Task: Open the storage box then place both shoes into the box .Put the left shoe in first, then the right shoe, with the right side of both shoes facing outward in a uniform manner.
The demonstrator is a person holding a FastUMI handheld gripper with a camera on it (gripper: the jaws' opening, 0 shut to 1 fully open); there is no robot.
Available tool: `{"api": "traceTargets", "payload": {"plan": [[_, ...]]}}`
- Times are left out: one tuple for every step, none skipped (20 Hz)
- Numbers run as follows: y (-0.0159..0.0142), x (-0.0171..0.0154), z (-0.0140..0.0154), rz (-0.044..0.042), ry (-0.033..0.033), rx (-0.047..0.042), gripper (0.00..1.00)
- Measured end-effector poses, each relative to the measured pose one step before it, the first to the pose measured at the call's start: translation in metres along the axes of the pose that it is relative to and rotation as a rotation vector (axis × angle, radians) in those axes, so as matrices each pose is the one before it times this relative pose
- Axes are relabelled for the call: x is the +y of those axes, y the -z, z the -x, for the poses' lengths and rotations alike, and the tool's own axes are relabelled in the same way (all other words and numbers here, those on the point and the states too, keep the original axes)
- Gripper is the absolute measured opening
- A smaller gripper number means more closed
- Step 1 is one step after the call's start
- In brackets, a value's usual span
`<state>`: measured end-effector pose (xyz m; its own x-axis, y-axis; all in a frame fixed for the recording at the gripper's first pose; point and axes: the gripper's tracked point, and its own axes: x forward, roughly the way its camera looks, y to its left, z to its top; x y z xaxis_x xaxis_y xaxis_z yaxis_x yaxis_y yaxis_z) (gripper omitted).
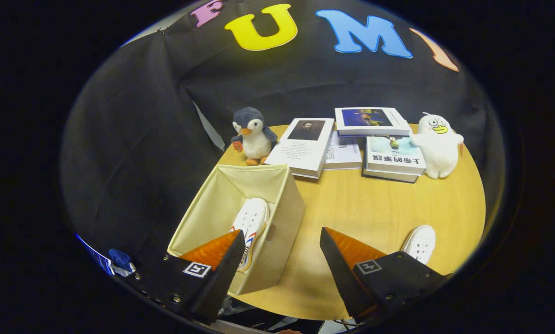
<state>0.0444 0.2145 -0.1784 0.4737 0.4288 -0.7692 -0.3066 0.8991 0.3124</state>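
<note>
Storage box (277, 204) beneath spread claw (277, 260), shoe (251, 222) inside

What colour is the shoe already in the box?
White, with red and blue stripes on its side; the shoe lies in the storage box, clearest in the gripper view.

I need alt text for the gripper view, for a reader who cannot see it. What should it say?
Open tongs hover over a round table; one white shoe lies inside the open fabric box by the left finger, and a second shoe sits on the table beyond the right finger. Farther back are books, a penguin toy and a white duck toy.
</note>
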Motion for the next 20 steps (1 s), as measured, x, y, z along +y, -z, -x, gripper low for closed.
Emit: {"api": "traceTargets", "payload": {"plan": [[-0.00018, -0.01307, 0.00373, -0.01259, 0.01191, -0.00284, 0.98], [0.00042, -0.01182, 0.00588, -0.01052, 0.01228, -0.00284, 0.98], [0.00078, -0.01342, 0.00527, -0.00963, 0.01503, -0.00188, 0.98], [0.00093, -0.01217, 0.0037, -0.00996, 0.0129, -0.00087, 0.98], [0.00226, -0.01271, 0.00304, -0.01103, 0.01247, 0.00073, 0.98], [0.00187, -0.01169, 0.00332, -0.01176, 0.01235, -0.00002, 0.98], [0.00398, -0.01259, 0.00229, -0.01145, 0.01431, 0.00052, 0.98], [0.00179, -0.01223, 0.00125, -0.01158, 0.01328, 0.00106, 0.98], [0.00287, -0.0126, 0.00085, -0.0108, 0.01326, 0.00264, 0.98], [0.00228, -0.01242, 0.00081, -0.00988, 0.01531, 0.00328, 0.98], [0.00334, -0.01169, 0.00057, -0.00885, 0.01417, 0.00593, 0.98], [0.00278, -0.01039, -0.00042, -0.00924, 0.01034, 0.00428, 0.98], [0.00285, -0.01035, 0.00007, -0.01005, 0.00985, 0.00397, 0.98], [0.00283, -0.00982, -0.0001, -0.00838, 0.01049, 0.00419, 0.98], [0.00226, -0.01161, -0.00075, -0.00125, 0.01799, -0.00024, 0.98], [0.00223, -0.01218, -0.00163, 0.00466, 0.02529, 0.00277, 0.98], [0.00429, -0.01134, -0.00236, 0.00405, 0.02358, 0.00633, 0.98], [0.0037, -0.00873, -0.00181, -0.00045, 0.01693, 0.00771, 0.98], [0.00379, -0.00714, -0.00226, -0.00651, 0.0076, 0.00883, 0.98], [0.00387, -0.00694, -0.00257, -0.01189, 0.00686, 0.00974, 0.98]]}}
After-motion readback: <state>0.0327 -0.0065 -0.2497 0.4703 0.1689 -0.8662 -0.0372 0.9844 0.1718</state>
